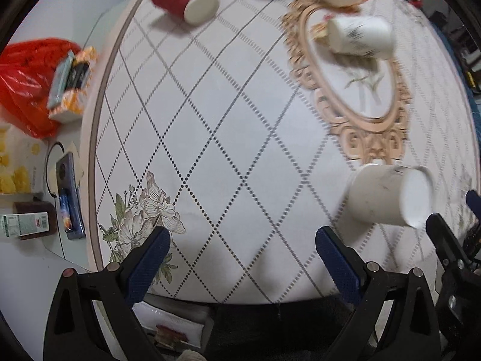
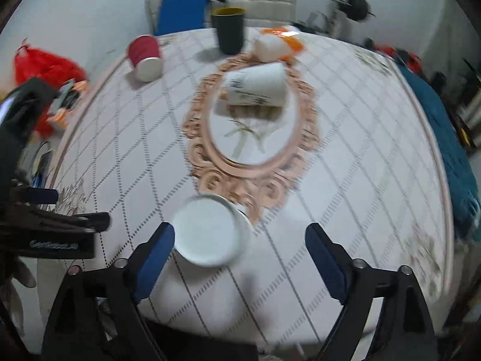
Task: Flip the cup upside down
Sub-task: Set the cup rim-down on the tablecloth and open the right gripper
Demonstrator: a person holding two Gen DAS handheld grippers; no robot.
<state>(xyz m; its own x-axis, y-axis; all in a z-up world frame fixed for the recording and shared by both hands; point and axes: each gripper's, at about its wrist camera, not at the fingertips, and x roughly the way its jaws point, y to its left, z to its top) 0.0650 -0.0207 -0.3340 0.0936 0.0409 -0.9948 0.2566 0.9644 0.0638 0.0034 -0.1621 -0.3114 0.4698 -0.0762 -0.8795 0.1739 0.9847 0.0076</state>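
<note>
A plain white cup (image 2: 210,230) lay on its side near the front edge of the round table (image 2: 345,138), its open mouth turned toward the right gripper (image 2: 240,240). That gripper stood with its blue-padded fingers (image 2: 156,249) spread wide and held nothing; the cup's rim sat just beside the left finger, though motion blur left it unclear whether they touched. Seen from the left wrist, the same cup (image 1: 387,194) lay just below the ornate peach-coloured oval pattern (image 1: 354,81) printed on the tablecloth. The left gripper (image 1: 242,249) was likewise wide open and empty, hanging over the table's near edge, well apart from the cup.

Further back, a second white cup with a dark printed design (image 2: 258,87) lay on its side on the oval pattern. A red paper cup (image 2: 145,57) lay tipped over near the left rim, and a dark cup (image 2: 230,31) stood upright at the far side, next to an overturned white cup with orange trim (image 2: 275,45). A red plastic bag (image 1: 25,81) sat off the table to the left.
</note>
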